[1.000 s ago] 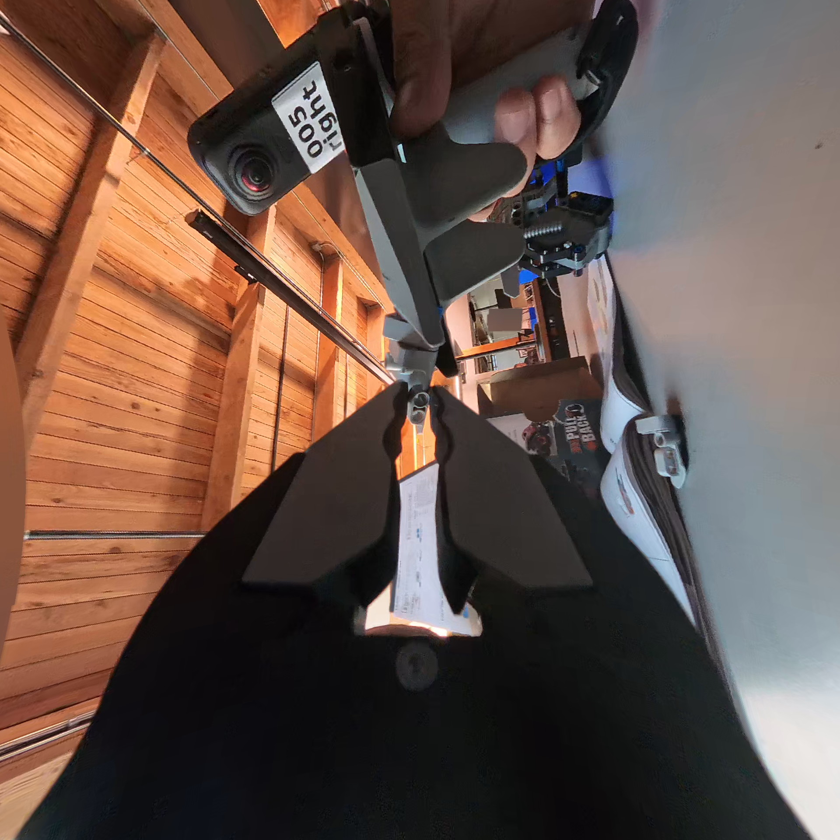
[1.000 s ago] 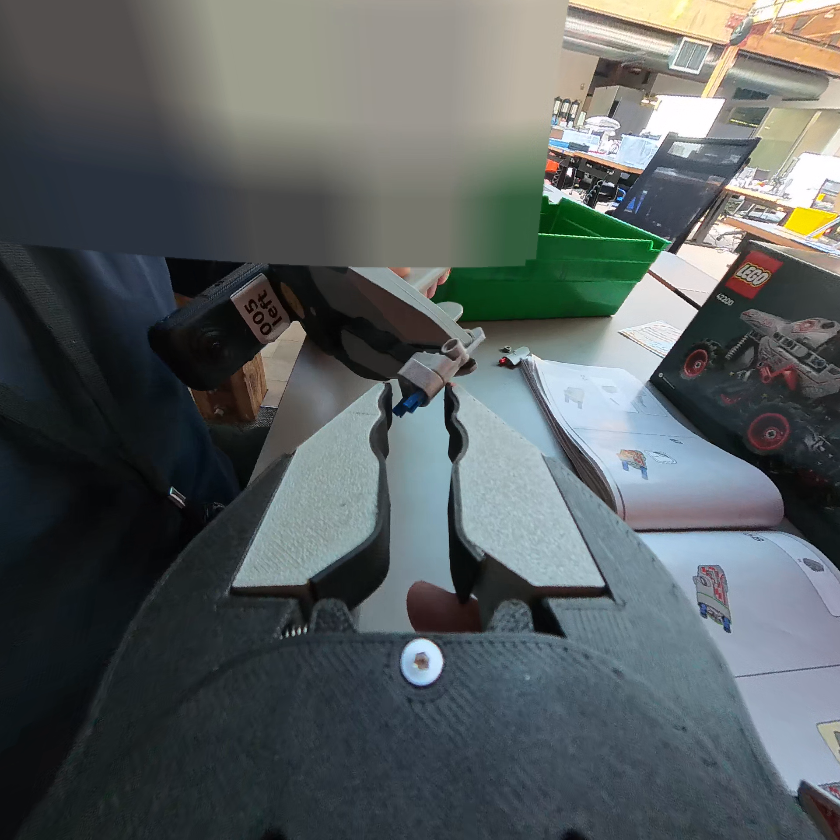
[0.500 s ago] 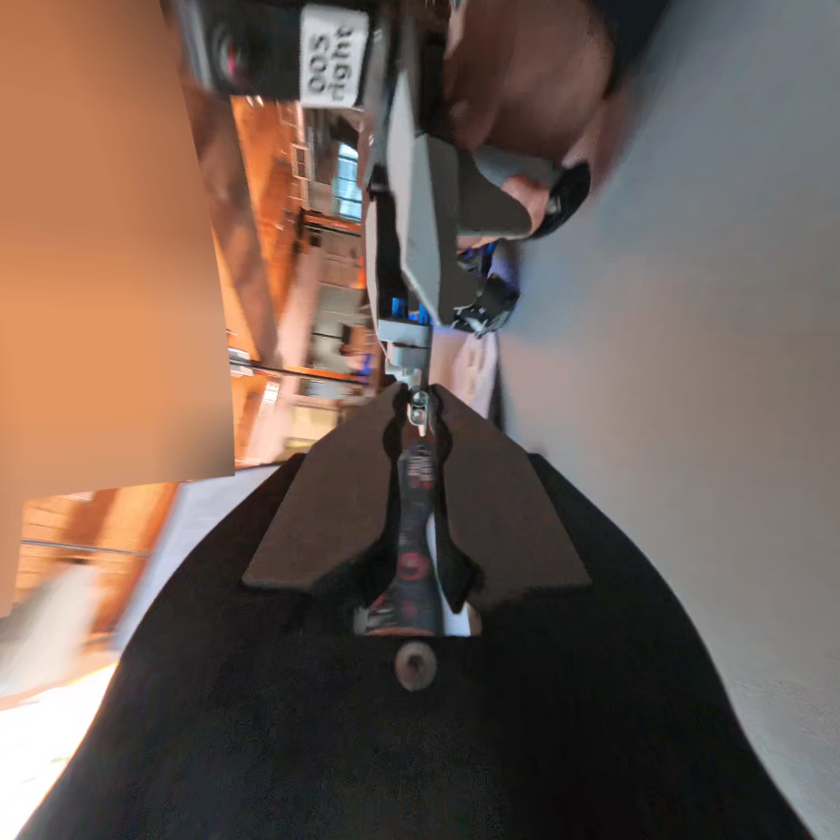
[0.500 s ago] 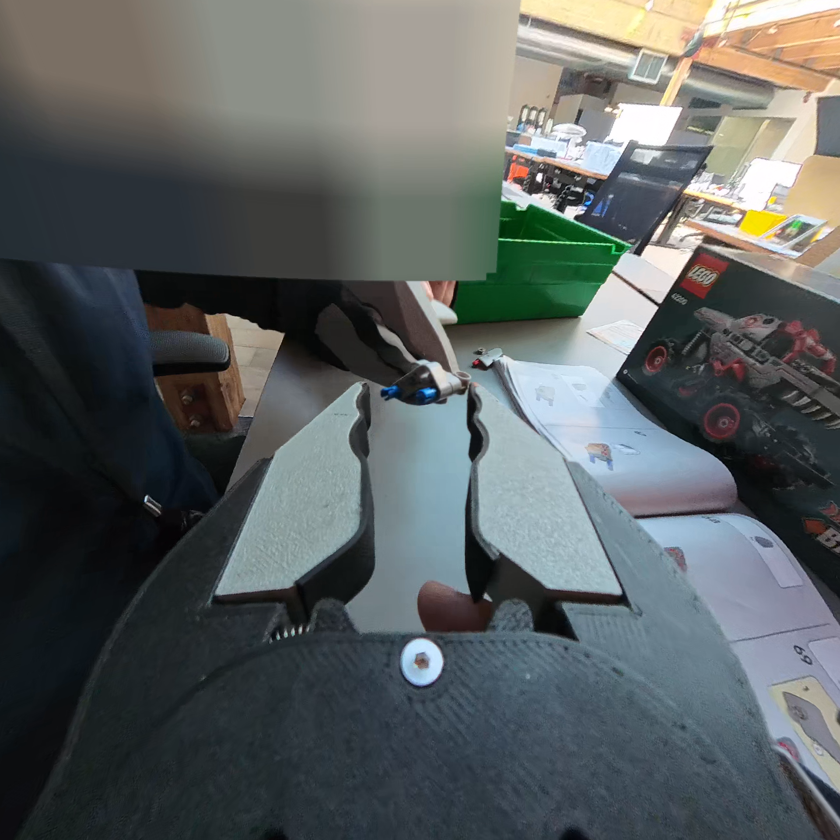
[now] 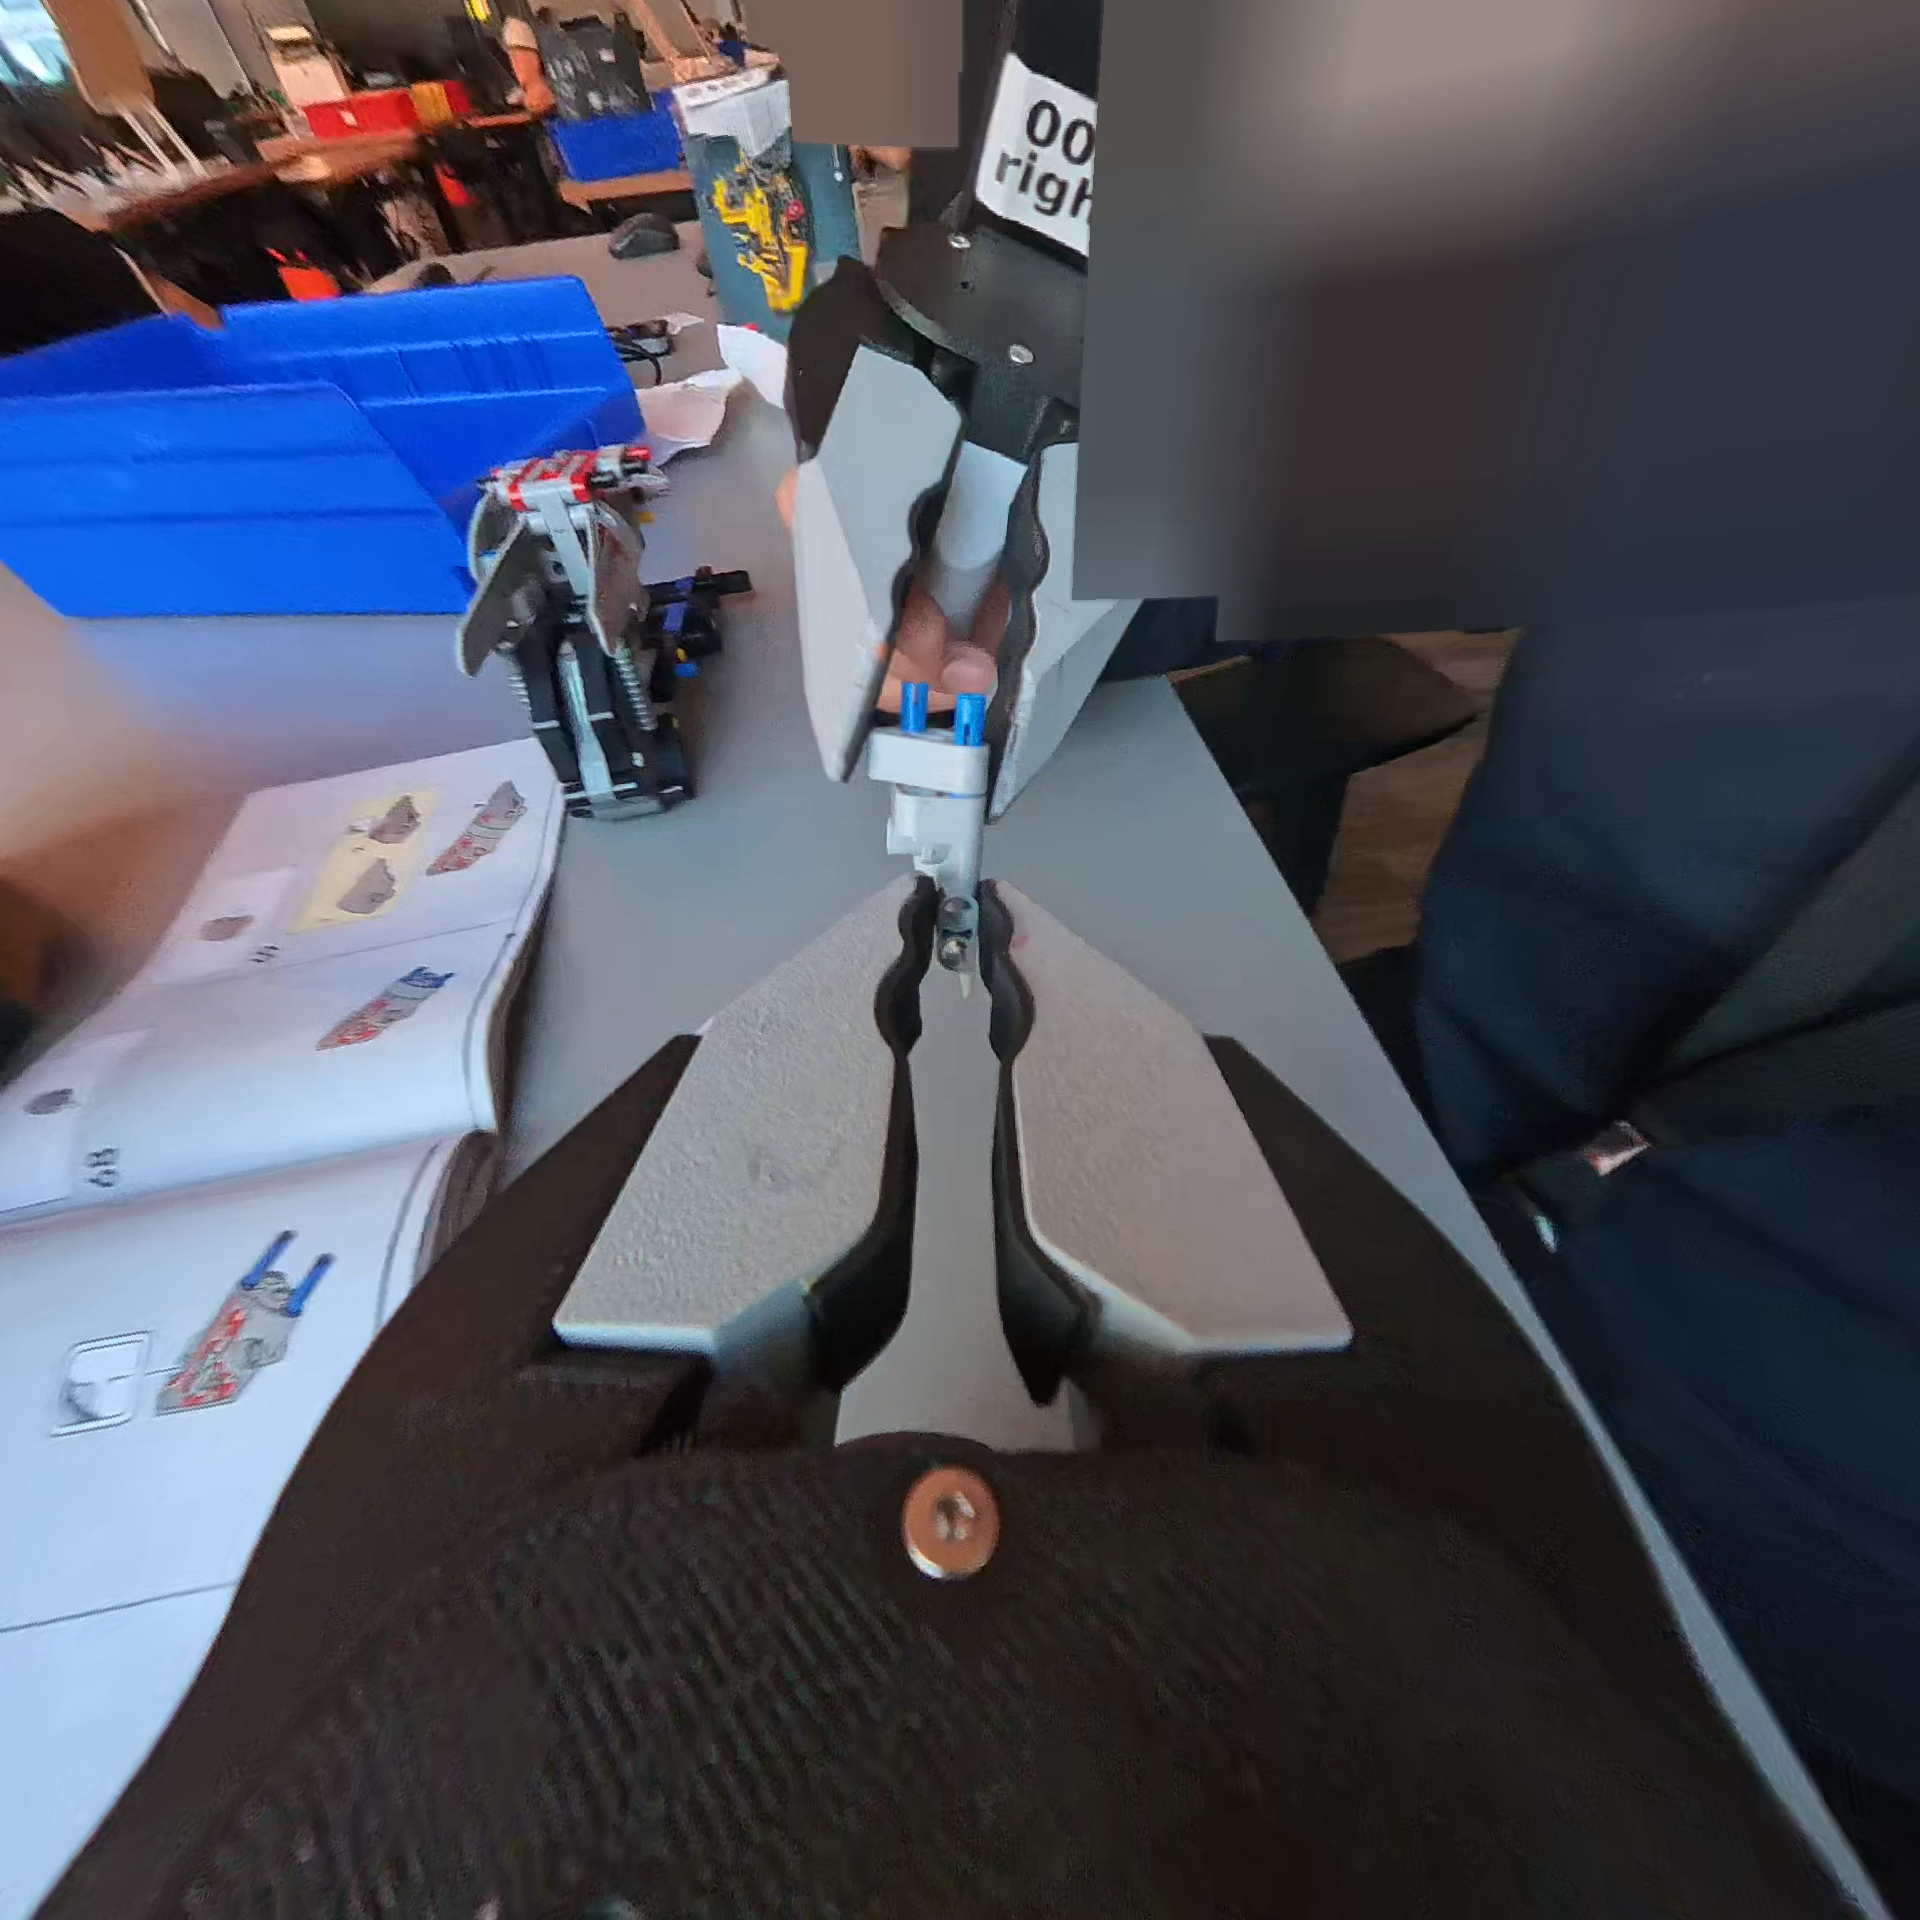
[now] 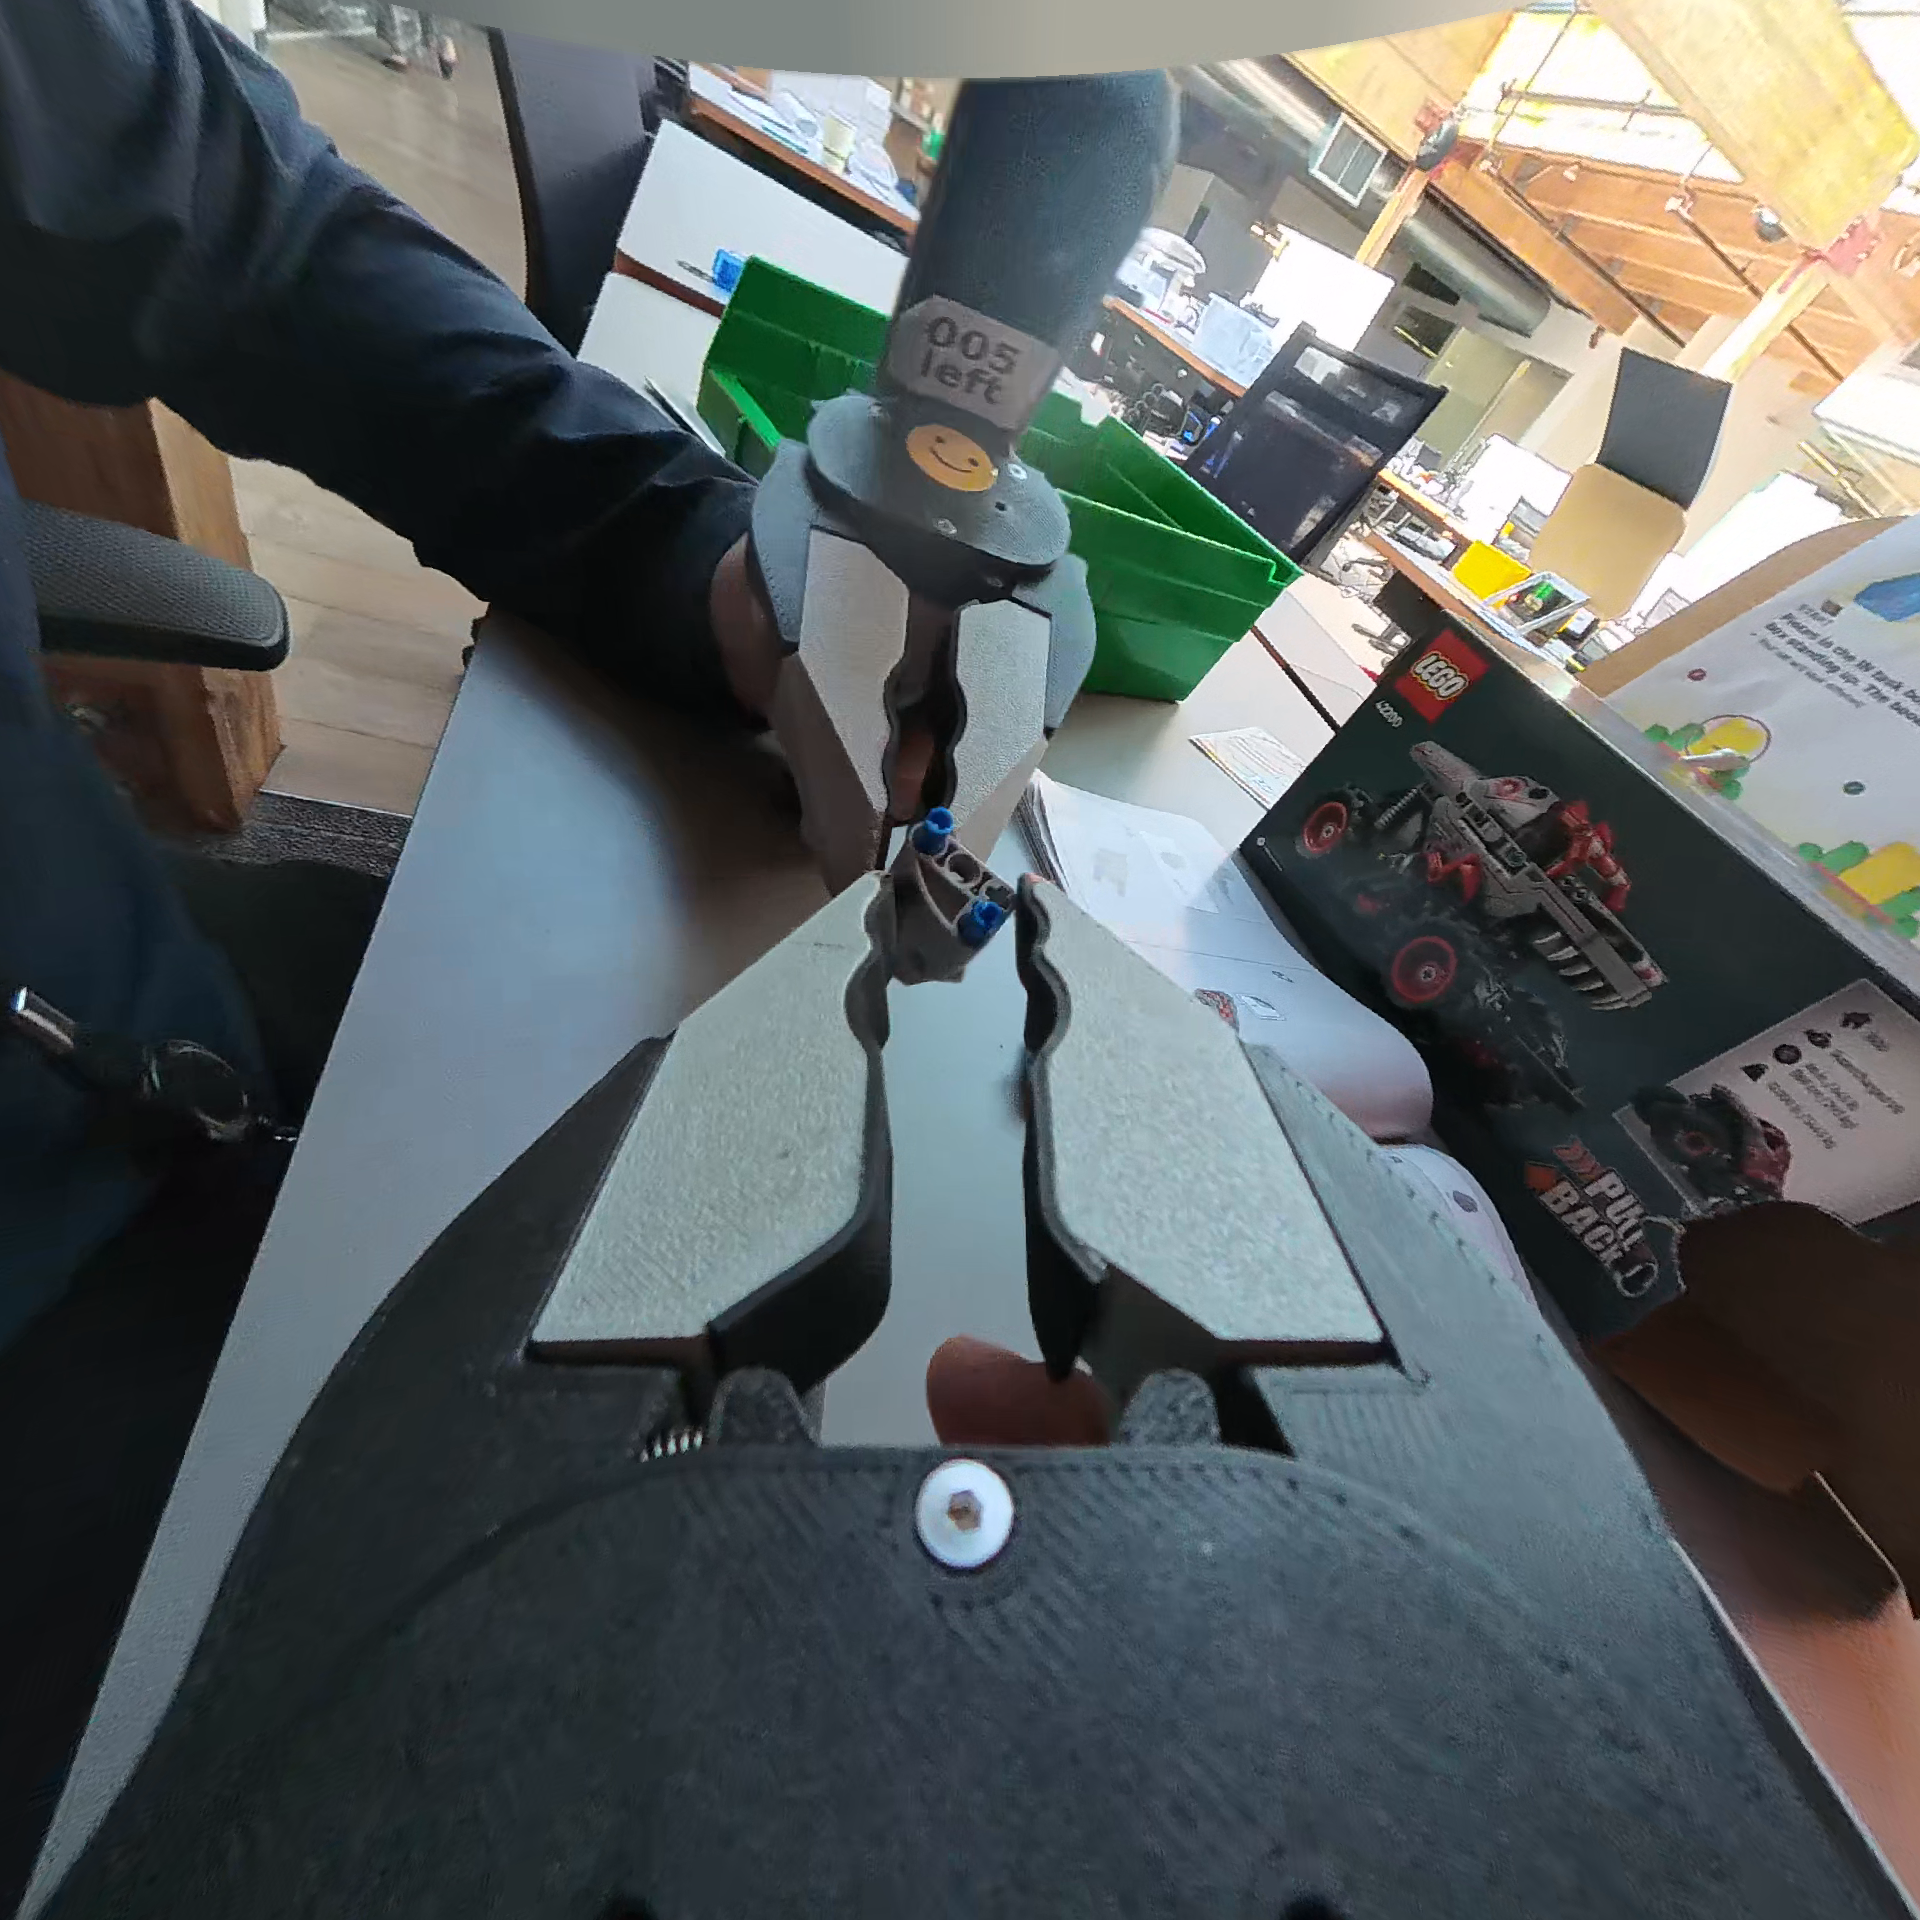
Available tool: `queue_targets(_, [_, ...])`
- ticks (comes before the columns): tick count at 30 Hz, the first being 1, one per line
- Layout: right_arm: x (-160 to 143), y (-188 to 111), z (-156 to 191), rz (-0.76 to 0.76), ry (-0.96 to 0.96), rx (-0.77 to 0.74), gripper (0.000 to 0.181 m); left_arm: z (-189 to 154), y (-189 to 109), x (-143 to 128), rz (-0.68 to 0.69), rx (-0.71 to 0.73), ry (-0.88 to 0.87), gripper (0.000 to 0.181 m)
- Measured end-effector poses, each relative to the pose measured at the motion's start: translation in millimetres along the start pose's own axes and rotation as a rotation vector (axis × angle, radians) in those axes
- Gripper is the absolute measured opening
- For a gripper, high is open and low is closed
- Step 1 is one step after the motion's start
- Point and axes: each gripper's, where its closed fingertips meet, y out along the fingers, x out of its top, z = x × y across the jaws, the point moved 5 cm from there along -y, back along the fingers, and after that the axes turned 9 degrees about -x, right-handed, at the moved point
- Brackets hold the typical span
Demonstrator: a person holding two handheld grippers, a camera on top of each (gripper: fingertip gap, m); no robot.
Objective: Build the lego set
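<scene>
My left gripper (image 5: pixel 951 925) is shut on the thin end of a small grey lego piece (image 5: pixel 928 790) that carries two blue pins (image 5: pixel 940 712). It holds the piece in the air above the grey table (image 5: pixel 1143 883). My right gripper (image 6: pixel 948 914) faces it tip to tip. It is open, with its fingers on either side of the same grey piece (image 6: pixel 940 914). The piece touches the right gripper's left finger, and a gap shows at its right finger. The left gripper (image 6: pixel 914 831) shows from the front in the right wrist view. The right gripper (image 5: pixel 920 769) shows likewise in the left wrist view.
A partly built lego truck frame (image 5: pixel 582 644) stands on the table beside the open instruction booklet (image 5: pixel 312 935). A blue bin (image 5: pixel 260 468) is behind it. A green bin (image 6: pixel 1143 561) and the lego box (image 6: pixel 1558 935) sit on the far side. A person's dark sleeve (image 6: pixel 364 364) is at the table edge. Less than 4 cm separates the two grippers' tips.
The left gripper has swung round from a tilted, sideways pose to level with the table, still holding the piece. The right gripper has opened wider, and the piece now sits between its fingertips.
</scene>
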Motion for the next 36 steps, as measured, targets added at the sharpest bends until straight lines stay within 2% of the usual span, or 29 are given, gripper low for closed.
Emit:
queue_targets(4, [-4.0, 0.0, -3.9, 0.036, 0.079, 0.014, 0.019, 3.9, -1.7, -0.1, -0.042, -0.077, -0.179, 0.004])
queue_targets(10, [-21.3, 6.6, -13.7, 0.186, 0.370, 0.056, 0.014, 24.1, -14.9, -1.6, -0.233, -0.161, -0.552, 0.005])
queue_targets(14, [-27.3, 10.5, -15.7, 0.234, 0.500, 0.092, 0.014, 28.7, -16.2, -6.9, -0.242, -0.159, -0.646, 0.005])
queue_targets(19, [-24.8, 8.2, -18.8, 0.193, 0.566, 0.128, 0.014, 28.6, -15.6, -7.4, -0.312, -0.230, -0.781, 0.005])
queue_targets(25, [-26.9, 9.2, -19.3, 0.205, 0.672, 0.182, 0.013, 30.6, -17.0, -8.1, -0.334, -0.229, -0.808, 0.005])
queue_targets(28, [-22.9, 7.4, -23.7, 0.156, 0.687, 0.189, 0.013, 29.8, -18.6, -7.9, -0.363, -0.268, -0.842, 0.005])
queue_targets(31, [-15.3, 1.9, -28.1, 0.070, 0.623, 0.160, 0.000, 28.4, -19.0, -8.5, -0.347, -0.264, -0.831, 0.005])
queue_targets(33, [-15.1, 1.2, -26.1, 0.075, 0.596, 0.159, 0.001, 26.2, -17.7, -7.8, -0.333, -0.263, -0.811, 0.005])
queue_targets(36, [-12.9, -0.5, -23.0, 0.060, 0.579, 0.178, 0.012, 26.3, -17.7, -7.4, -0.331, -0.254, -0.796, 0.005])
